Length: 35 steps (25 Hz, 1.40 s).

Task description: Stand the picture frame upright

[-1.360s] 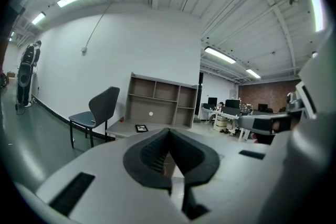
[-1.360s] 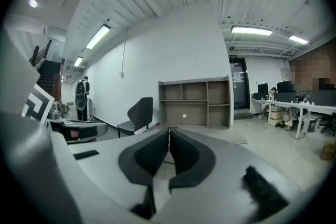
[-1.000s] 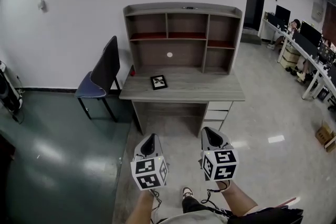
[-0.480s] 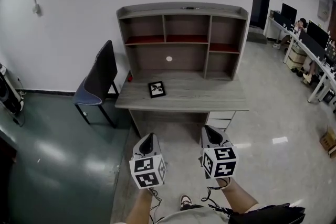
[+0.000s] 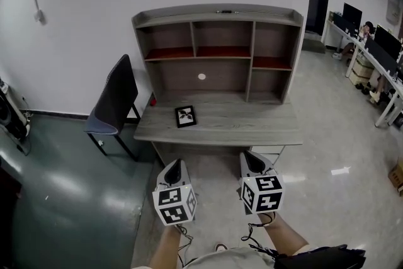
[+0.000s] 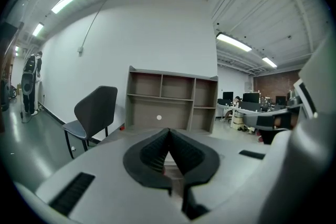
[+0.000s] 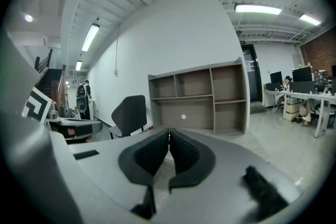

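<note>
Picture frame (image 5: 186,116) is lying flat on the desk (image 5: 252,126). The left gripper (image 5: 178,165) and right gripper (image 5: 252,159) are hanging clenched and empty, well apart from it. Looking like the approach stage to me; next up is probably getting close and opening the jaws.

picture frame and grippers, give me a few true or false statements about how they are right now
The picture frame lies flat on the desk. True.
The left gripper holds the frame. False: its fingers are shut on nothing, short of the desk.
A chair stands by the desk's left end. True.
The right gripper has its fingers wide apart. False: they are shut and empty.
</note>
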Motion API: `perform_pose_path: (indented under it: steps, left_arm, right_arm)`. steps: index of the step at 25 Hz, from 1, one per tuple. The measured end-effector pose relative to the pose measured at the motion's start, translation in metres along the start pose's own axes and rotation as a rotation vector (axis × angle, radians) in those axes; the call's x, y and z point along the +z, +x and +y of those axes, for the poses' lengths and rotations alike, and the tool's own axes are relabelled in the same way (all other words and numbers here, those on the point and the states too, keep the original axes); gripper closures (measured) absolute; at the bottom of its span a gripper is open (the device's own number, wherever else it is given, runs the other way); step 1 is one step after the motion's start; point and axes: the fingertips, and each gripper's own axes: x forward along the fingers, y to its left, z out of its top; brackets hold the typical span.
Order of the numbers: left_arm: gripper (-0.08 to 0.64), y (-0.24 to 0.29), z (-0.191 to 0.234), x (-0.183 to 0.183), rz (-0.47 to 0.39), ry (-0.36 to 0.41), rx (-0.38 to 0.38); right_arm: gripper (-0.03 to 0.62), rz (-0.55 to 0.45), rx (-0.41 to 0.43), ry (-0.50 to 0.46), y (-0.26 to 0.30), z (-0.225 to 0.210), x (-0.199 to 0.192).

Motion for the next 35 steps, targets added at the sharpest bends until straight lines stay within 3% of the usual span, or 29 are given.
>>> perform_pose_path:
  steps: [17,35]
  left_arm:
    - [0.554,0.049,0.003,-0.004,0.048,0.025,0.027]
    - [0.554,0.139,0.031,0.024,0.004,0.007,0.009]
  right_arm:
    - [0.56,0.033,0.029,0.048,0.045,-0.025,-0.008]
    - [0.56,0.028,0.0,-0.001,0.125,-0.049,0.014]
